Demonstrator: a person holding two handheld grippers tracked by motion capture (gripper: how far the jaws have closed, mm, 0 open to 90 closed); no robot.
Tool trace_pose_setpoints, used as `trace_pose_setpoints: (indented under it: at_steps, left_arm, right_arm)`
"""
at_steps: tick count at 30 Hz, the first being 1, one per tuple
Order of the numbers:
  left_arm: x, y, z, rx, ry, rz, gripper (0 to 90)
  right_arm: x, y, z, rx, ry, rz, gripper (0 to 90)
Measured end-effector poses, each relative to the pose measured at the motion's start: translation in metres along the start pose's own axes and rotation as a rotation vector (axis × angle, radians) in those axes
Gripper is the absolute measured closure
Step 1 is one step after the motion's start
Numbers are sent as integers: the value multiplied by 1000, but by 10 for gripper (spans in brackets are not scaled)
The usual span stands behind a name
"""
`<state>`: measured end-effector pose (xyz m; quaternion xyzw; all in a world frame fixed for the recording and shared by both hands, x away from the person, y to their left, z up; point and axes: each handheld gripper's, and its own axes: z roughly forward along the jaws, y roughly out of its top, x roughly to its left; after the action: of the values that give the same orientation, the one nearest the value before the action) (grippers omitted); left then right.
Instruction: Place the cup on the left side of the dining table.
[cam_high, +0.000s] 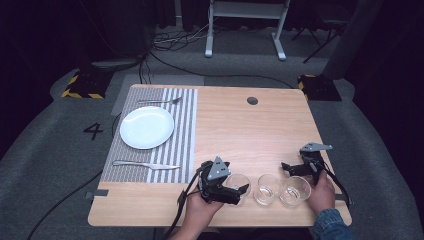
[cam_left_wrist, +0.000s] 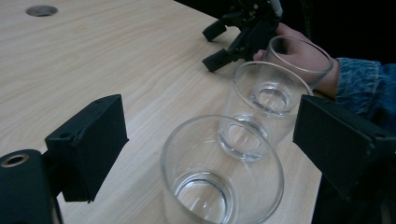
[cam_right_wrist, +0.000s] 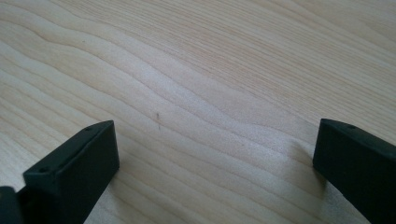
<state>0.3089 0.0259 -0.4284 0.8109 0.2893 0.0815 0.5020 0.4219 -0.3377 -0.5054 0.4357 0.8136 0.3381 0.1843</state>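
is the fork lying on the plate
No, the fork lies on the striped placemat beyond the white plate, apart from it.

Light wood bench, round cable hole near far edge, well fwd of both claws. Striped grey mat covers bench's left part, just left of left claw. On mat, so not straight on wood: white plate, fork beyond it, knife on near side. Three clear glasses in a row along near edge, directly on wood: 1st glass betw. left claw's jaws, 2nd glass just right of it, 3rd glass by right claw. Bare wood grain under right claw.
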Motion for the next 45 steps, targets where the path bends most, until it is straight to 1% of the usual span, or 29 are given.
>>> trace_pose_setpoints:
  at_steps: [1,4,5,7,8,9,10,13,15,16,17,18,19,20,22,24,25,26,27,28,31,33,34,39,45]
  left_arm:
    - [-1,-1,3,9,0,7,93]
    - [-4,-4,11,31,-11,8,68]
    - [-5,-5,12,31,-14,5,61]
    - [-6,-7,15,36,-31,20,48]
    - [-7,-8,17,35,-35,19,43]
    - [-8,-10,19,40,-37,27,39]
    - [-8,-12,21,48,-41,23,33]
    - [-6,-18,28,77,-40,25,11]
    - [-6,-19,30,81,-39,23,9]
    - [-7,-22,32,91,-18,40,16]
    - [-7,-24,33,89,-8,49,42]
    - [-7,-25,34,95,5,52,79]
    - [-7,-26,36,113,25,54,116]
    - [-7,-27,38,121,23,48,147]
    - [-5,-30,40,133,0,38,148]
    - [-4,-31,41,141,-4,38,159]
    - [-5,-32,41,140,2,47,161]
    - [-5,-32,41,140,2,47,168]
    - [-6,-31,41,141,11,49,168]
    - [-6,-30,40,147,23,68,176]
    - [-8,-29,41,150,27,64,178]
    - [-8,-28,41,166,24,84,180]
    - [-9,-27,42,166,20,82,181]
    - [-12,-23,42,186,14,113,182]
    - [-14,-13,36,176,2,137,183]
  right_arm:
    - [0,0,0,0,0,0,4]
    - [0,0,0,0,0,0,4]
    - [0,0,0,0,0,0,4]
    - [0,0,0,0,0,0,4]
    - [0,0,0,-1,0,1,4]
    - [0,0,0,-2,0,0,4]
    - [0,0,0,-2,0,0,4]
    - [0,0,0,-2,0,0,4]
    - [0,0,0,-2,0,0,4]
    - [0,0,0,-1,-1,0,4]
    - [0,0,0,0,-1,3,4]
    - [0,0,0,-1,0,2,4]
    - [0,0,0,0,0,0,4]
    - [0,0,0,-1,0,2,4]
    - [0,0,0,-1,-1,2,4]
    - [0,0,0,0,0,-1,4]
    - [0,0,0,0,0,-1,4]
    - [0,0,0,0,0,-1,4]
    - [0,0,0,0,0,-1,4]
    - [0,0,0,0,0,-1,4]
    - [0,0,0,0,0,-1,4]
    - [0,0,0,-1,0,2,4]
    - [0,0,0,0,0,-1,4]
    - [0,0,0,1,-1,-1,4]
    - [0,0,0,-1,0,2,4]
